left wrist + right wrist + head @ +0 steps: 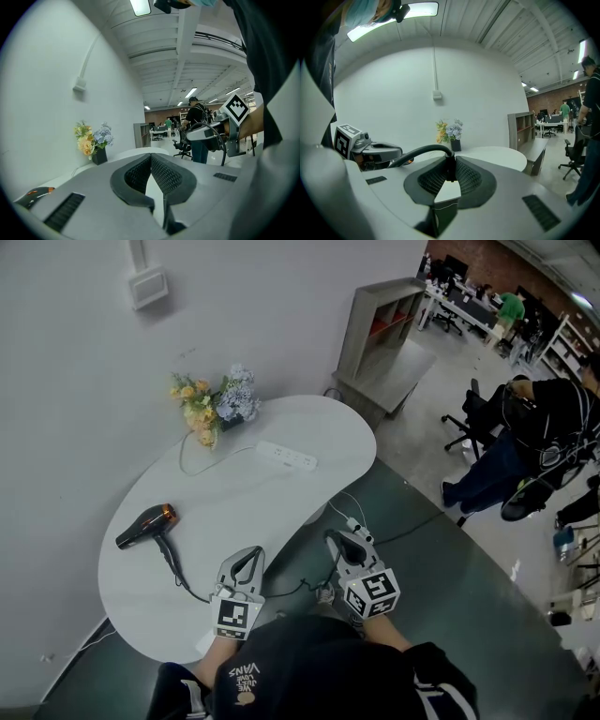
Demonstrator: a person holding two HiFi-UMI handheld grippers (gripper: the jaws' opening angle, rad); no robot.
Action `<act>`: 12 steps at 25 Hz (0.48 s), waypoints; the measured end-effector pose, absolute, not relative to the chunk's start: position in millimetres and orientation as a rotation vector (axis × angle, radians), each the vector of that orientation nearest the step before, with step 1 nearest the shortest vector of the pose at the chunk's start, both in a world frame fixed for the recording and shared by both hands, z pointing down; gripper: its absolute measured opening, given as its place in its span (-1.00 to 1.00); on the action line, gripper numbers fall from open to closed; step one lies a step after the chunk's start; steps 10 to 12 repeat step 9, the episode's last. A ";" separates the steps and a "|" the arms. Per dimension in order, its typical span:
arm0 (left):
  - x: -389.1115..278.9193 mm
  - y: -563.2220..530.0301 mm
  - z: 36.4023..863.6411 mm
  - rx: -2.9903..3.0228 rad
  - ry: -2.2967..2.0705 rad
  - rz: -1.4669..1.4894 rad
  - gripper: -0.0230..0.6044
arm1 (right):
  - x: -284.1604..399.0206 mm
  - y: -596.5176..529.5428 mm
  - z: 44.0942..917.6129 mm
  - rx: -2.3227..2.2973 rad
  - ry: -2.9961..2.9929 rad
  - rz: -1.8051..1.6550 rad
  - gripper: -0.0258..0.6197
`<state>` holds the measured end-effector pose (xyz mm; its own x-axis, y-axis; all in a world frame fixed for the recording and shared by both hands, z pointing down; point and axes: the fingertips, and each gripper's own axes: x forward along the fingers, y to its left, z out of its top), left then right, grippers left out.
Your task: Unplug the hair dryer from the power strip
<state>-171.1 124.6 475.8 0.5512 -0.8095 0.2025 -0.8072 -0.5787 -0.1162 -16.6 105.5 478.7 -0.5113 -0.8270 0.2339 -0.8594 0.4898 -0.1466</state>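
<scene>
The white table (pixel 234 512) carries everything. The hair dryer (pixel 145 524) lies on its side, well apart from the power strip (pixel 286 457), toward the near left edge of the table. I see nothing plugged into the power strip, which lies flat near the flowers (pixel 214 409).

Both tools are at the near edge, far from the power strip. The left gripper (pixel 151 157) has its jaws together, with nothing between them. The right gripper (pixel 449 164) has its jaws narrow and pinches the black cord (pixel 426 148) of the hair dryer. A small white piece (pixel 447 190) sits under them; perhaps it is the plug, I cannot tell.

I judge that the unplugging itself is done. The next move, I think, calls only for the right gripper to put the cord end down and to open its jaws.
</scene>
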 end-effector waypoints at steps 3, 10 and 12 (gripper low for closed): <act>-171.2 127.5 475.7 -2.758 1.434 -0.365 -0.86 | -17.4 108.8 478.6 1.484 -2.598 0.371 -0.70; -169.0 134.5 472.8 -2.752 1.428 -0.364 -0.86 | -16.6 115.9 478.3 1.480 -2.603 0.379 -0.70; -169.0 134.5 472.8 -2.752 1.428 -0.364 -0.86 | -16.6 115.9 478.3 1.480 -2.603 0.379 -0.70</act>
